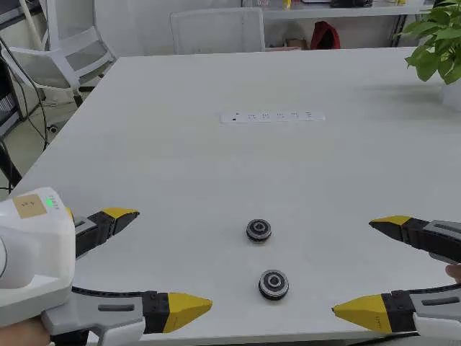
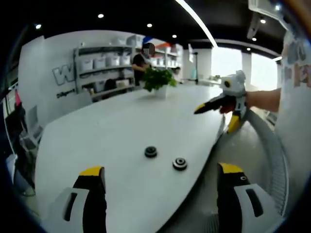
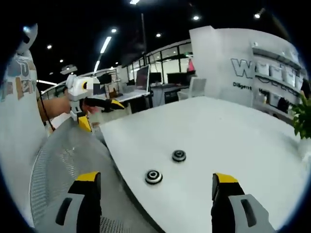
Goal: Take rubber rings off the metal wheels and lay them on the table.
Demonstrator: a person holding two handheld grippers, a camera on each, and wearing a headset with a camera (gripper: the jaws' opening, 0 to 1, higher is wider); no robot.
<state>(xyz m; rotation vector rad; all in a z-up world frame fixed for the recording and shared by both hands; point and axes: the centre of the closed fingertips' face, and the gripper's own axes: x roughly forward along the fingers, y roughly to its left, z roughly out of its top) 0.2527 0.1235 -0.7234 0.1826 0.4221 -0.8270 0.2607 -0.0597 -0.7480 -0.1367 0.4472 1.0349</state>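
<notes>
Wall lettering (image 3: 249,68) blurred, unreadable

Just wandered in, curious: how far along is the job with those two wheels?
Done: nothing; the far wheel and near wheel appear to wear their dark rings. In hand: nothing; left claw and right claw hang open, apart from them. Left: both rings, onto the table.

Matt white table (image 1: 216,158), rubber-ringed wheels (image 1: 258,230)
</notes>
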